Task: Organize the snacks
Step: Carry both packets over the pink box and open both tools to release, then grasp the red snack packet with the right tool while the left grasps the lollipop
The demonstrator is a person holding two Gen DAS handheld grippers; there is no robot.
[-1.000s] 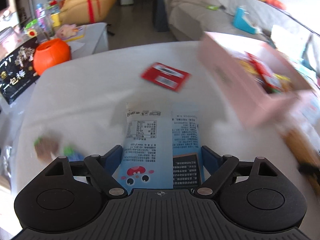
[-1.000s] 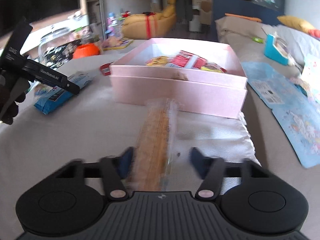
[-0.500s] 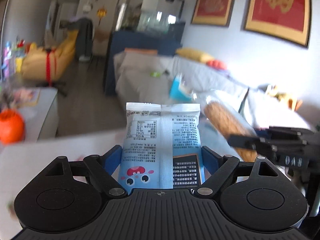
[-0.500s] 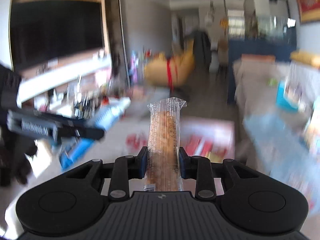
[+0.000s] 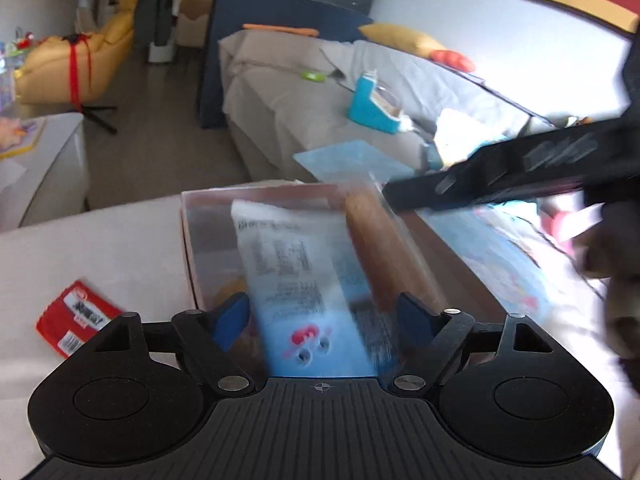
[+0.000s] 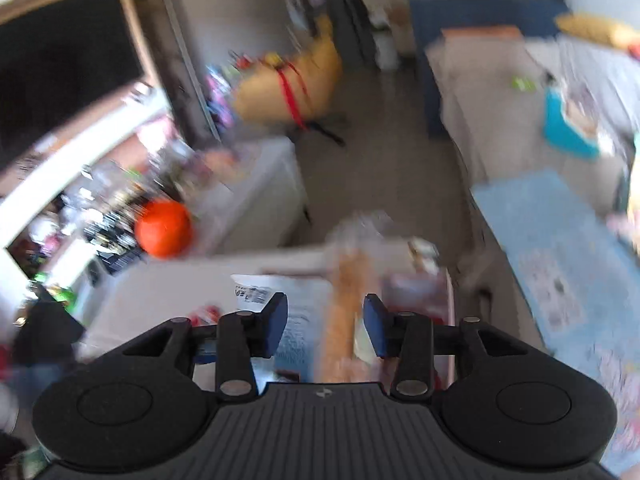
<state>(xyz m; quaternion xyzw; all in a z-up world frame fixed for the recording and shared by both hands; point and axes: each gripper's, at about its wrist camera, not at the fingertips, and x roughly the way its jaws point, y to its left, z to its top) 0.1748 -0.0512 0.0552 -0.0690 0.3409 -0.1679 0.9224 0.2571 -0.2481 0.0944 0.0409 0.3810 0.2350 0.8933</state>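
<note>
A blue and white snack packet (image 5: 304,280) lies blurred and tilted between the fingers of my left gripper (image 5: 322,316), over the open pink box (image 5: 188,240). The jaws are closing, but a gap shows at each pad, so they do not press on it. A long brown biscuit stick in clear wrap (image 6: 344,300) sits between the fingers of my right gripper (image 6: 324,320), whose jaws are opening; there is room on its left side. In the left wrist view the stick (image 5: 380,248) slants into the box beside the packet, under the right gripper's black finger (image 5: 480,176).
A red snack packet (image 5: 76,316) lies on the white table (image 5: 100,248) left of the box. An orange round tub (image 6: 164,228) stands at the table's far left. A pale blue printed sheet (image 6: 560,248) lies right of the box, with a grey sofa (image 5: 288,92) beyond.
Both grippers lifted their snacks off the table and swung over the pink box. The right jaws have parted from the biscuit stick, and the blue packet now sits loose and tilted between the left fingers.
</note>
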